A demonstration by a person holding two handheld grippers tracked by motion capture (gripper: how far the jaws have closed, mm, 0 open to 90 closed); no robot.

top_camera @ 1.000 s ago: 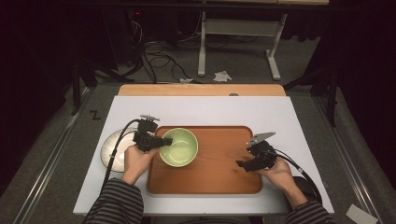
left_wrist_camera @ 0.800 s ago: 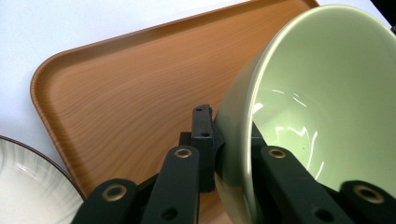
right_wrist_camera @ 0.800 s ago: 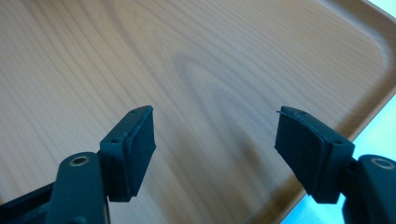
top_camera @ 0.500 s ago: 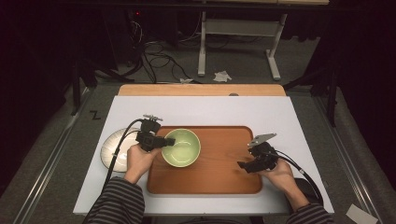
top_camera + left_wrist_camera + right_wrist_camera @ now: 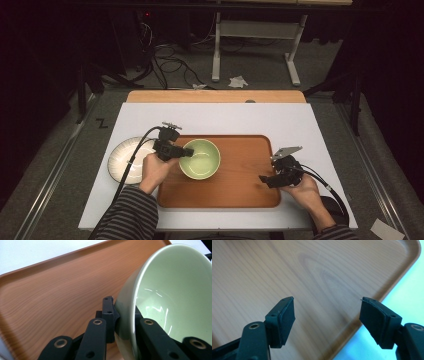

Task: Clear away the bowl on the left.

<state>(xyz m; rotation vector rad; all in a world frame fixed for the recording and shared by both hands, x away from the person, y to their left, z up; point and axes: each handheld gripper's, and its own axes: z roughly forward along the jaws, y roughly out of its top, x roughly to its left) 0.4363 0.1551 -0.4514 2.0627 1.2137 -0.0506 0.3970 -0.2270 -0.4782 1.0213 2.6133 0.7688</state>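
Note:
A pale green bowl [image 5: 200,158] sits over the left part of the wooden tray [image 5: 240,190]. My left gripper [image 5: 186,153] is shut on the bowl's left rim; in the left gripper view one jaw lies outside the bowl [image 5: 175,297] wall and the other inside it. The bowl looks tilted in that view above the tray [image 5: 55,287]. My right gripper [image 5: 263,179] hovers over the tray's right edge with its jaws wide open. In the right gripper view nothing lies between the fingertips [image 5: 285,317], just tray [image 5: 307,272] wood.
A white ribbed plate [image 5: 120,160] lies on the white table [image 5: 225,120] left of the tray, partly under my left hand and cable. A bare wooden strip runs along the table's far edge. Cables and a metal stand are on the floor beyond.
My left gripper and the green bowl have shifted slightly to the right over the tray. The right gripper has stayed in place, open.

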